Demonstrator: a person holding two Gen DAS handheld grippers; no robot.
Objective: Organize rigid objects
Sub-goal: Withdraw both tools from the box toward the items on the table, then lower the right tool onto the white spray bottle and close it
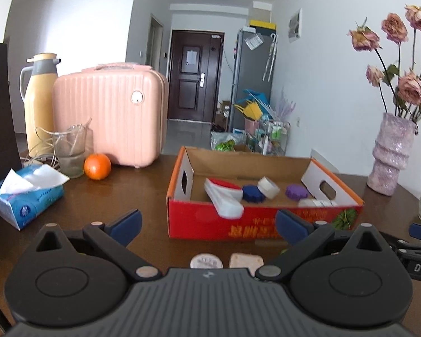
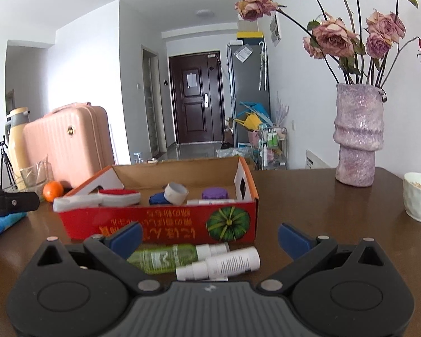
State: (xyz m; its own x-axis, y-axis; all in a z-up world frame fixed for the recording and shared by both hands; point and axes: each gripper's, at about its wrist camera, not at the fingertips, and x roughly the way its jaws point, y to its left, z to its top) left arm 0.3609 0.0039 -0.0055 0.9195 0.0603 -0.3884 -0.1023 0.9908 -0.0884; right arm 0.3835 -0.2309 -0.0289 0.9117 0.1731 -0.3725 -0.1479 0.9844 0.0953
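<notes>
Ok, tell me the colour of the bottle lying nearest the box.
Green bottle, white cap; clearest in the right wrist view.

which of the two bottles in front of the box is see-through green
The green spray bottle, lying nearer the box; the white bottle beside it is opaque.

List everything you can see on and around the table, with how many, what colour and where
cardboard box: one, red outside, table centre
red and white item: one, overhanging the box's near wall
toothed caps: two, blue and purple, inside the box
white round lid: one, inside the box
green bottle: one, lying in front of the box
white bottle: one, lying beside the green bottle
orange: one, left of the box
tissue pack: one, blue, near left
pink case: one, back left
yellow flask: one, behind the case
vase: one, purple, dried roses, right
white cup: one, far right
left gripper: jaws open
right gripper: jaws open
</notes>
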